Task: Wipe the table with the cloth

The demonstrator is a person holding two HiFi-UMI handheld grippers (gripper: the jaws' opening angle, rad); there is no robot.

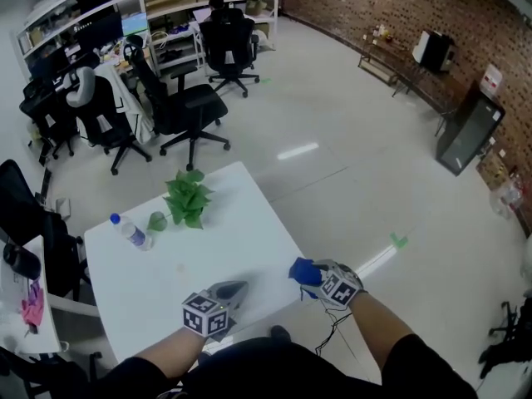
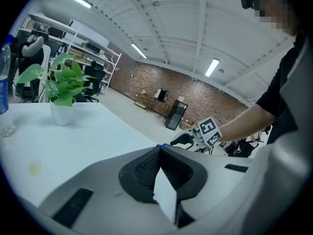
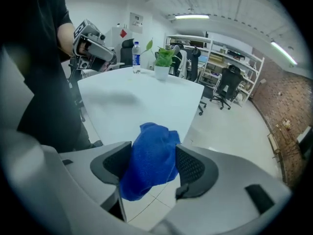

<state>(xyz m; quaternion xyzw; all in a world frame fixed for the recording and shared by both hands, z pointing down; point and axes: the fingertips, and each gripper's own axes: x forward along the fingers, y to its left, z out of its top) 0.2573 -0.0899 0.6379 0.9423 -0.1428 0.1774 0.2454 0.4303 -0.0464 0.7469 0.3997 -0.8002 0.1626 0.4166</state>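
The blue cloth (image 3: 146,168) is being cradled loosely between the 2 widely spread jaws of the right gripper (image 3: 154,151), unpinched, at the table's (image 1: 212,243) near right edge. The left gripper (image 2: 159,151) is being held with jaws pressed together, empty. The cloth is being judged soft, light and floppy, best pinched at a bunched fold.

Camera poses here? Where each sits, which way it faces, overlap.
Head view: on the head, steeply down at the white table; both forearms, left gripper, right gripper show.
Left gripper view: on that gripper, along its shut jaws towards the brick wall; right forearm shows.
Right gripper view: on that gripper, over the blue cloth towards the plant; left gripper shows.
Shared: table and plant in all.
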